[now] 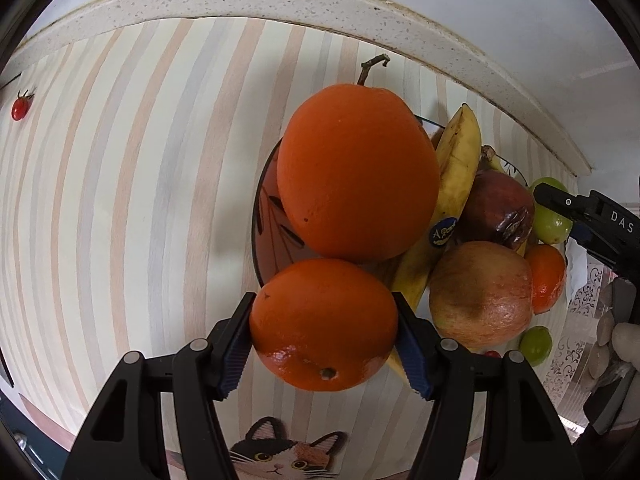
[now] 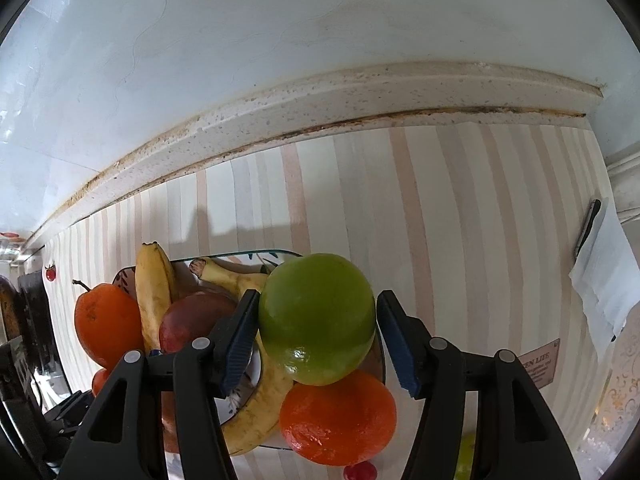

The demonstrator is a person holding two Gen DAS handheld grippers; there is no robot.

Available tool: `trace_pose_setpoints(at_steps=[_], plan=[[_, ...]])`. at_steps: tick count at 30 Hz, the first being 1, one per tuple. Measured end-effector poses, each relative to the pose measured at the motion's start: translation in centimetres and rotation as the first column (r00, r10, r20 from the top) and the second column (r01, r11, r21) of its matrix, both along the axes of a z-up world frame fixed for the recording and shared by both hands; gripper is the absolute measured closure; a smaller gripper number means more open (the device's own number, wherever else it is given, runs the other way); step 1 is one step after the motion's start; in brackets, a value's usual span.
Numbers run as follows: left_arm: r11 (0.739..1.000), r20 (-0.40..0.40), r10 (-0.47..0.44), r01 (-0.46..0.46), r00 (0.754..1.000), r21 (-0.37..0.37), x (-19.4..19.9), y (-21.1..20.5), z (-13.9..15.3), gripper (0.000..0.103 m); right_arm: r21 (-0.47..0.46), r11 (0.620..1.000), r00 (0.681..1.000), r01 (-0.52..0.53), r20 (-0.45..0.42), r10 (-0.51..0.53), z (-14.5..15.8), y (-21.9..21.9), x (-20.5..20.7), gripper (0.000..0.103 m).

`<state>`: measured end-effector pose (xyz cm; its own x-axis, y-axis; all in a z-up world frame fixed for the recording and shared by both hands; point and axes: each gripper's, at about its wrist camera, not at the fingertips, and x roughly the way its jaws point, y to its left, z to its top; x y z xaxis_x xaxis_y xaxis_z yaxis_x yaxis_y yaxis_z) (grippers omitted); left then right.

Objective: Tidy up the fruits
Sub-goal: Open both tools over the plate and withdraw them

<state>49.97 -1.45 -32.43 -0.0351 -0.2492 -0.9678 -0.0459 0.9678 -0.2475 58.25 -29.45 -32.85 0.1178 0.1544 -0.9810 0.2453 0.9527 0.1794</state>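
Your left claw has its blue pads pressed on both sides of a small orange; it holds this fruit directly at the near rim of the plate, and the orange touches the big orange that already lies there. So the free place lies straight ahead and a little down from this claw, but the big orange fills most of it.

Your right claw stands half open around a green apple. The left pad touches the apple, but between the right pad and the fruit you see a clear gap, so I judge it is no longer clamped. The apple sits on top of the pile, above a mandarin and a banana. The long axis of the banana runs away from you, across the plate.

The plate is on the striped bench. One cherry tomato lies well apart at the left, nearer to your left hand.

Writing: the banana sticker is dark blue, its word not readable. The right claw shows "DAS". A small sign reads partly "LIFE".
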Motion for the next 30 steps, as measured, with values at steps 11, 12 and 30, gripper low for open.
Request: trace_pose_setpoints(at_steps=[11, 12, 30], plan=[[1.000, 0.069, -0.026, 0.026, 0.997, 0.006, -0.2, -0.1, 3.5, 0.040, -0.018, 1.000, 0.996, -0.012, 0.086, 0.013, 4.9, 0.5, -2.0, 0.027], [1.000, 0.076, -0.027, 0.027, 0.997, 0.007, -0.1, -0.3, 3.7, 0.039, -0.019, 1.000, 0.995, -0.016, 0.097, 0.018, 5.4, 0.7, -2.5, 0.026], [0.987, 0.235, -0.114, 0.083, 0.965, 0.139, -5.0, -0.4, 9.4, 0.011, -0.132, 0.990, 0.975, -0.056, 0.207, 0.083, 11.7, 4.8, -13.9, 0.007]])
